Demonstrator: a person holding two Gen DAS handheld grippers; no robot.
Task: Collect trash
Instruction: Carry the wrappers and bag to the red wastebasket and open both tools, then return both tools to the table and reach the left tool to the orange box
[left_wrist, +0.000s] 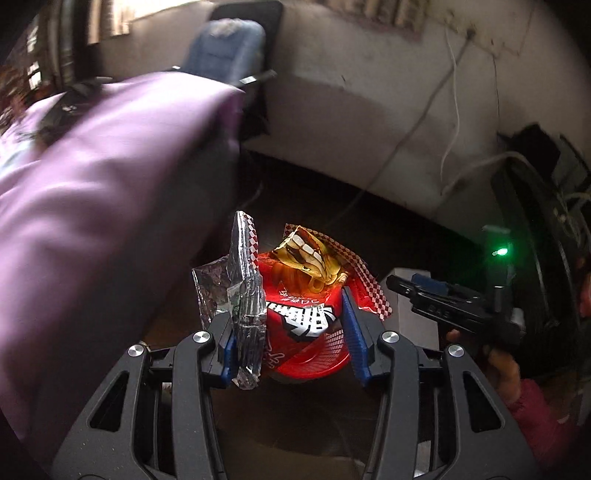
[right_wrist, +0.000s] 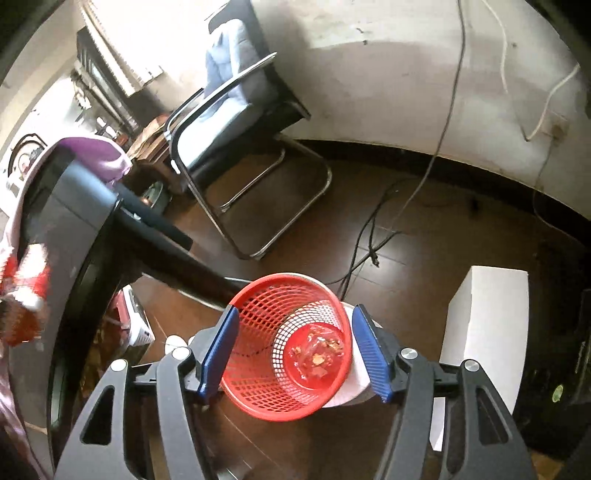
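Note:
In the left wrist view a red snack wrapper (left_wrist: 306, 295) with a foil inside sits between the blue pads of my left gripper (left_wrist: 291, 332); the jaws stand wide and I cannot tell if they grip it. Below the wrapper shows the red mesh trash basket (left_wrist: 321, 360). In the right wrist view the basket (right_wrist: 291, 347) stands on a white round stand on the floor, with small scraps at its bottom. My right gripper (right_wrist: 295, 354) is open and empty above it. The wrapper shows blurred at the left edge (right_wrist: 26, 295). The right gripper also shows in the left view (left_wrist: 450, 306).
A purple cloth over a desk (left_wrist: 92, 221) fills the left. A grey chair (right_wrist: 229, 110) stands by the wall. Cables (right_wrist: 373, 236) lie on the dark floor. A white box (right_wrist: 484, 332) stands right of the basket. A black computer case (right_wrist: 554, 369) is at the far right.

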